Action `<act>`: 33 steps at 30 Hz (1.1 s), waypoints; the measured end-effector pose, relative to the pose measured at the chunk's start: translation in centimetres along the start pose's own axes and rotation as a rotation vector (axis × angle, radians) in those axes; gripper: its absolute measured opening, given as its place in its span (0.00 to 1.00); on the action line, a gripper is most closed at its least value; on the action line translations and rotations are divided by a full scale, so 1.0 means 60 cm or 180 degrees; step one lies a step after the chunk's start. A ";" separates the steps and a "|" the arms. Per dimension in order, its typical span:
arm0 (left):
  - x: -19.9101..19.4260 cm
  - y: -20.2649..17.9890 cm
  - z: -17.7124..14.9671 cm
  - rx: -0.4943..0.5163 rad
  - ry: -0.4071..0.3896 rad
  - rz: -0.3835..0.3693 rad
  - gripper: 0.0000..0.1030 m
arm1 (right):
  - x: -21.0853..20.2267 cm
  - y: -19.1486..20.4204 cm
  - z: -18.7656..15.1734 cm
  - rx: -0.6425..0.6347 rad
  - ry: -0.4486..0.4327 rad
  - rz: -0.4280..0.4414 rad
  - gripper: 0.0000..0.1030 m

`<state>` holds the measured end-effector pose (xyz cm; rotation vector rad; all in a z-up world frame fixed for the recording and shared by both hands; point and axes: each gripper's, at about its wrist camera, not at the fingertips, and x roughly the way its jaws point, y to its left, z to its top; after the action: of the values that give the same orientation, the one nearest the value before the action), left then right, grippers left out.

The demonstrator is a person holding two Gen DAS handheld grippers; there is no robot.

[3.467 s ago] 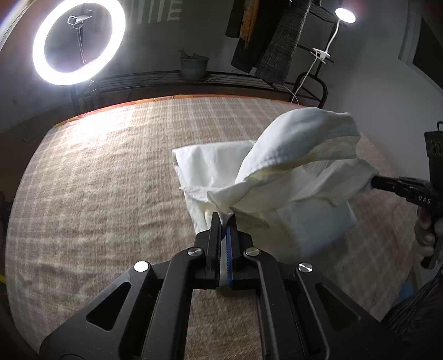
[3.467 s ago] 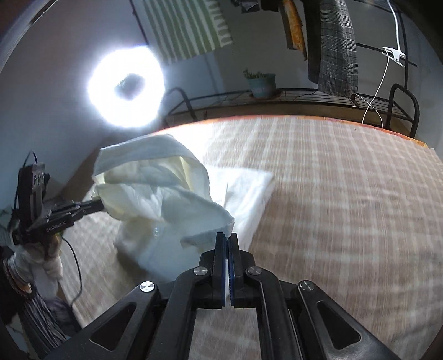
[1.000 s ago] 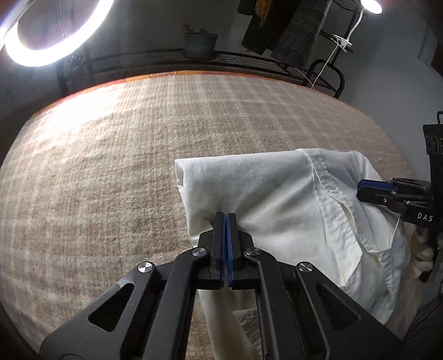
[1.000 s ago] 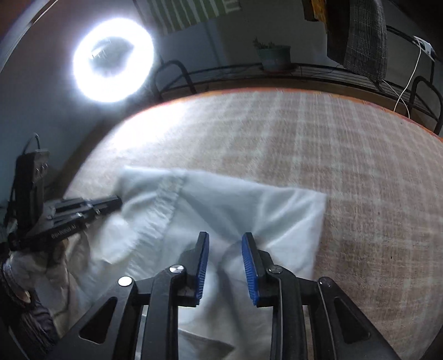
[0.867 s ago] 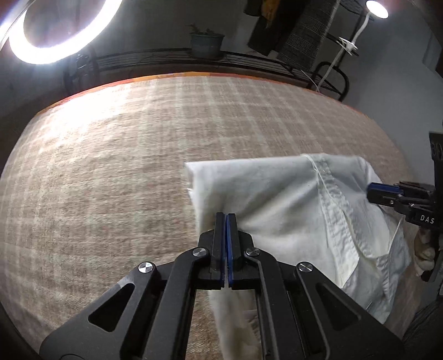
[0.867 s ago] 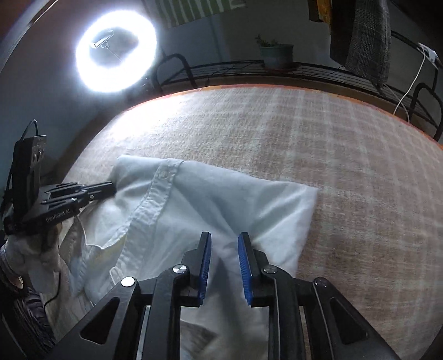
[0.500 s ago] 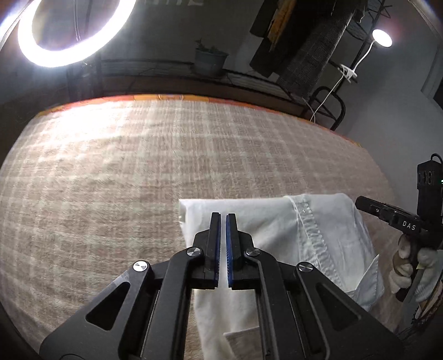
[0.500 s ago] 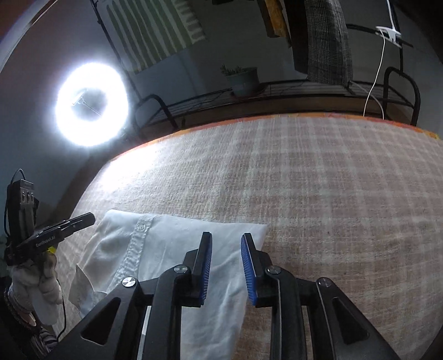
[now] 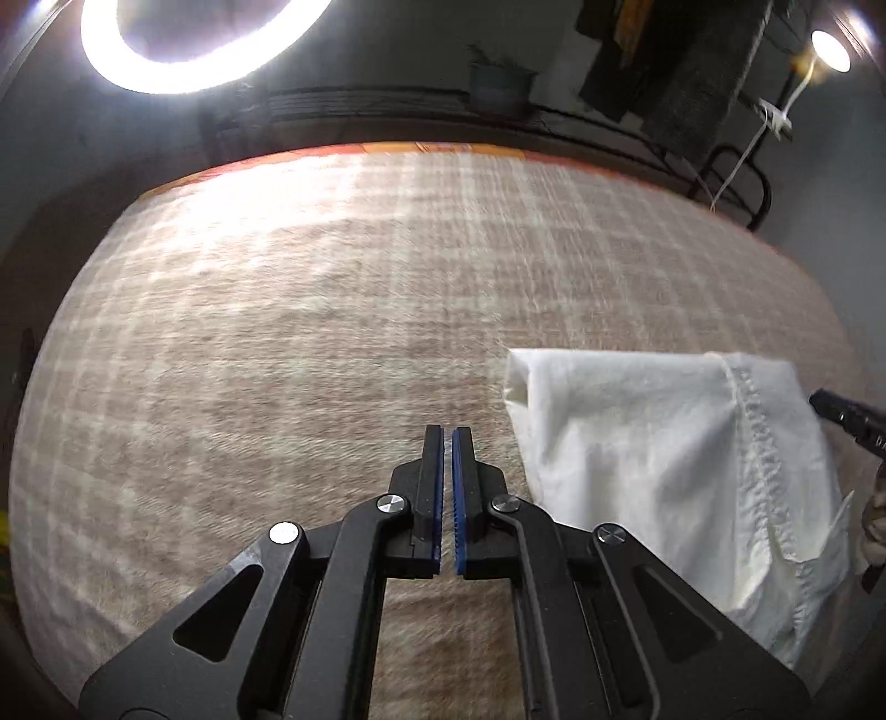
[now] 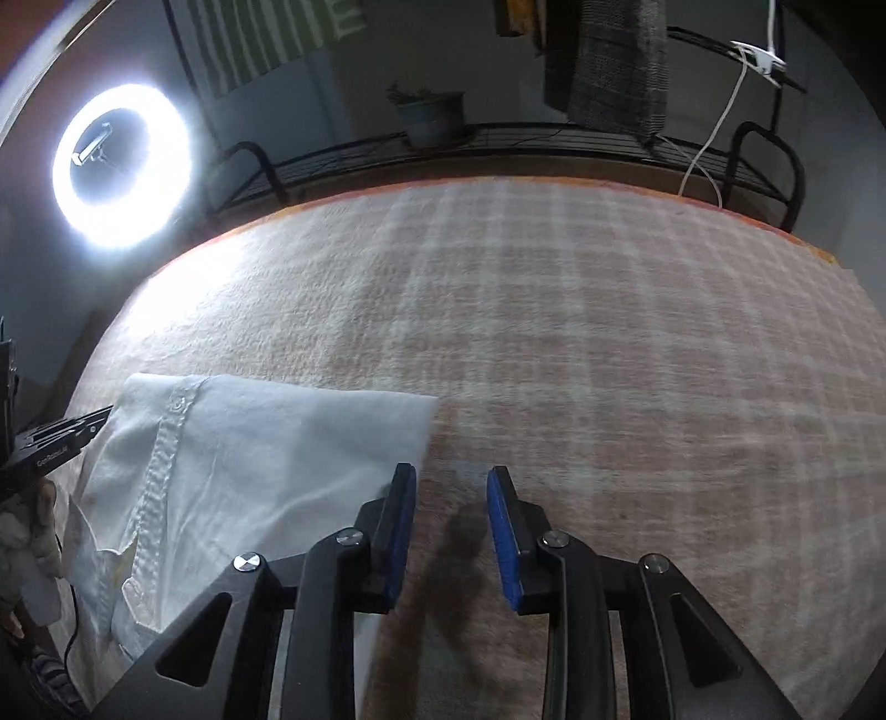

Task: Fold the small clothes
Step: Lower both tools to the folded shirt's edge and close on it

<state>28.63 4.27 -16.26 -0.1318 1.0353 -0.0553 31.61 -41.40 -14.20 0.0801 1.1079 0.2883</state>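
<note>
My left claw (image 9: 447, 432) is pinched shut on nothing beside the folded shirt (image 9: 653, 443), my right claw (image 10: 451, 476) has just been opening, empty, apparently clear of the cloth.

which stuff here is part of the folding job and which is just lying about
Job:
- white shirt, folded on the blanket
- left tool, shut, empty
- right tool, open, just been opening, empty

Lying about:
- ring light
- plant pot
- hanging clothes
- rack
- clip lamp
</note>
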 end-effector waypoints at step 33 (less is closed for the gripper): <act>-0.100 0.046 -0.095 -0.0728 0.0195 -0.0878 0.40 | -0.112 -0.047 -0.139 0.0324 0.0115 0.0797 0.53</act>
<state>20.64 7.19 -14.37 -0.4833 1.0773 -0.1922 21.96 -46.57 -12.65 0.3067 1.1494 0.4585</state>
